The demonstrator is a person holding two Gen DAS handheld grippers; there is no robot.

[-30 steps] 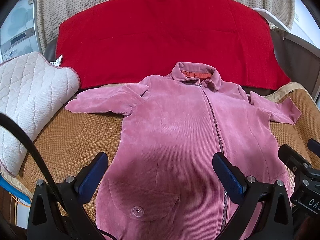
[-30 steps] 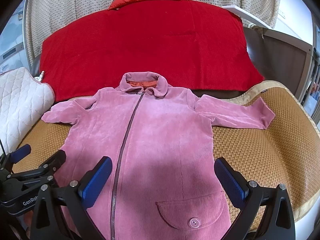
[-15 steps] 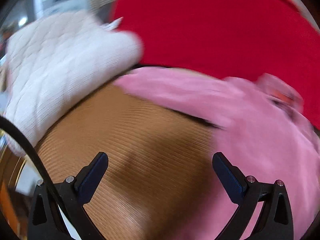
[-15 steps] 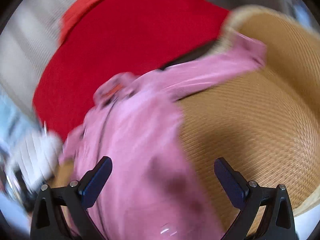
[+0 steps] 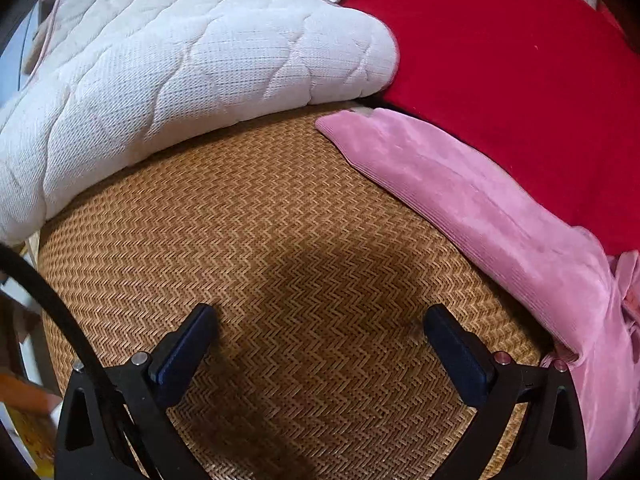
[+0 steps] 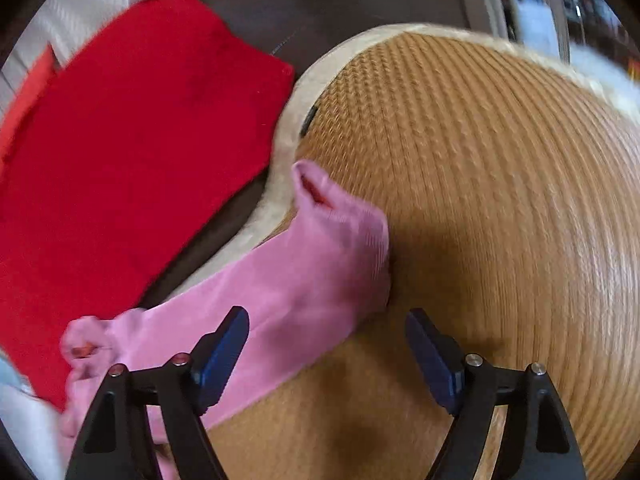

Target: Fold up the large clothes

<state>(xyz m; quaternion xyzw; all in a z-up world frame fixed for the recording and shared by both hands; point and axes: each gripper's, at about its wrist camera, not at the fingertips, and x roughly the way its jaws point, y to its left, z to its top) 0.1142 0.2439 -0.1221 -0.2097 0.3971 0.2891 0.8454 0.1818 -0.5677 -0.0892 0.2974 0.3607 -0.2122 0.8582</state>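
Note:
A pink corduroy jacket lies flat on a woven brown mat. In the left wrist view its sleeve point(image 5: 472, 200) runs from upper centre to the right edge, and my left gripper point(image 5: 320, 320) stands open over bare mat point(image 5: 280, 240), to the left of the sleeve and apart from it. In the right wrist view the other sleeve point(image 6: 304, 276) lies diagonally, its cuff point(image 6: 344, 220) near the mat's pale border. My right gripper point(image 6: 326, 328) hovers at the cuff end with its jaws closing. The sleeve's edge is between them, and the pads do not press on it.
A white quilted pad point(image 5: 180, 80) overlaps the mat at the upper left. A red blanket point(image 5: 520, 60) lies behind the jacket and shows as the red blanket point(image 6: 132, 152) at the left. The mat's pale edge point(image 6: 280, 152) curves there, with dark upholstery point(image 6: 340, 8) beyond it.
Both grippers swung outward from over the jacket's body, the left toward the left sleeve, the right toward the right sleeve's cuff. Both came lower and rolled. The right jaws have narrowed.

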